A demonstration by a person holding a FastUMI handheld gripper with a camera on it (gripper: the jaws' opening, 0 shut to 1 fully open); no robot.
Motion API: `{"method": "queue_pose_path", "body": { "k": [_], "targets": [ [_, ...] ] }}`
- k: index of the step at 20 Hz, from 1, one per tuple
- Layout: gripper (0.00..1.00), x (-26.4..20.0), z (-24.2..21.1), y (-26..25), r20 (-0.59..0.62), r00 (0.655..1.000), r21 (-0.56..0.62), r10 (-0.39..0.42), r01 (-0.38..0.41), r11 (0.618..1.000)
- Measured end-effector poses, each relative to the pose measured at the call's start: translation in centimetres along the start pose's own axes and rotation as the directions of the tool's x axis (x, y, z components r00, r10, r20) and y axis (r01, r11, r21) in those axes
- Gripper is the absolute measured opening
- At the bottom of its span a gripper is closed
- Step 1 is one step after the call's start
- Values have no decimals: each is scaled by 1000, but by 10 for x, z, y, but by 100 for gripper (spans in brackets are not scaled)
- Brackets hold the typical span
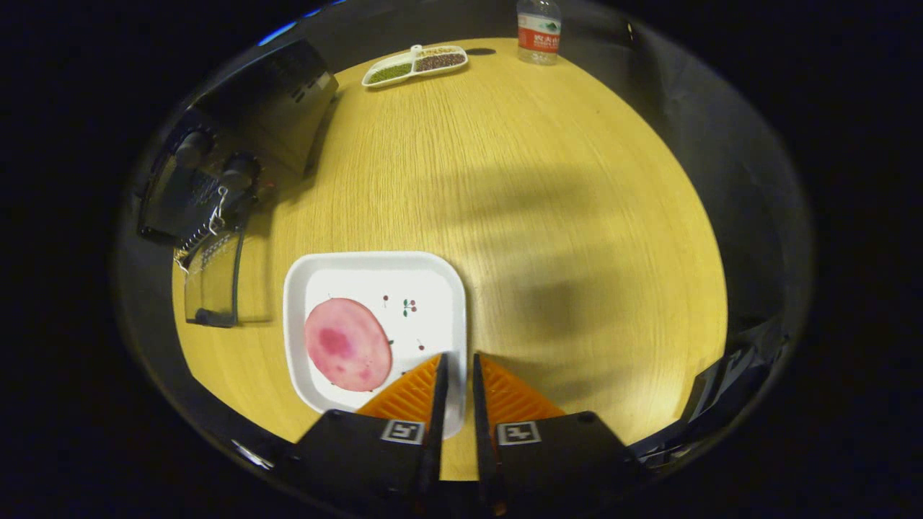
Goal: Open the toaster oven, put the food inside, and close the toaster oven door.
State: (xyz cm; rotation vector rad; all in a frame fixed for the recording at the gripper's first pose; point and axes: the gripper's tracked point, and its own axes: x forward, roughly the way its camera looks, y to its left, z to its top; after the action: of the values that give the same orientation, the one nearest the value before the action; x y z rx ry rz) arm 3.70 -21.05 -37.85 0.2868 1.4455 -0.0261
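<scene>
A round pink slice of food [347, 344] lies on a white square plate [433, 281] on the yellow wooden table. My gripper [459, 358] hovers over the plate's near right corner, to the right of the slice. Its fingers are shut with only a thin slit between them, and nothing is held. The black toaster oven [245, 122] stands beyond the plate to the left, with two knobs on its front. Its glass door [213, 277] is folded down flat onto the table, handle toward the plate.
A white divided dish [414, 63] with green and dark beans sits at the table's far side. A water bottle [539, 29] stands to its right. Bare table [548, 216] stretches ahead and right of the fingers.
</scene>
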Motion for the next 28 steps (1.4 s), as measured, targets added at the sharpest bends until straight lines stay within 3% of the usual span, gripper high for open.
{"method": "queue_pose_path", "body": {
  "k": [1,2,3,6,10,17,22,28],
  "targets": [
    [14,0,1,0,-32,999,45,13,-11,999],
    [14,-2,1,1,-52,998,75,37,-33,997],
    [6,0,3,1,-60,997,77,51,-46,996],
    [3,-4,0,2,-25,994,41,104,-103,994],
    [2,-2,-2,3,34,988,47,152,-154,987],
    [2,-10,-5,9,109,968,164,227,-243,956],
    [2,-24,2,7,188,952,187,240,-275,943],
    [2,-59,0,28,312,905,250,290,-373,894]
  ]
}}
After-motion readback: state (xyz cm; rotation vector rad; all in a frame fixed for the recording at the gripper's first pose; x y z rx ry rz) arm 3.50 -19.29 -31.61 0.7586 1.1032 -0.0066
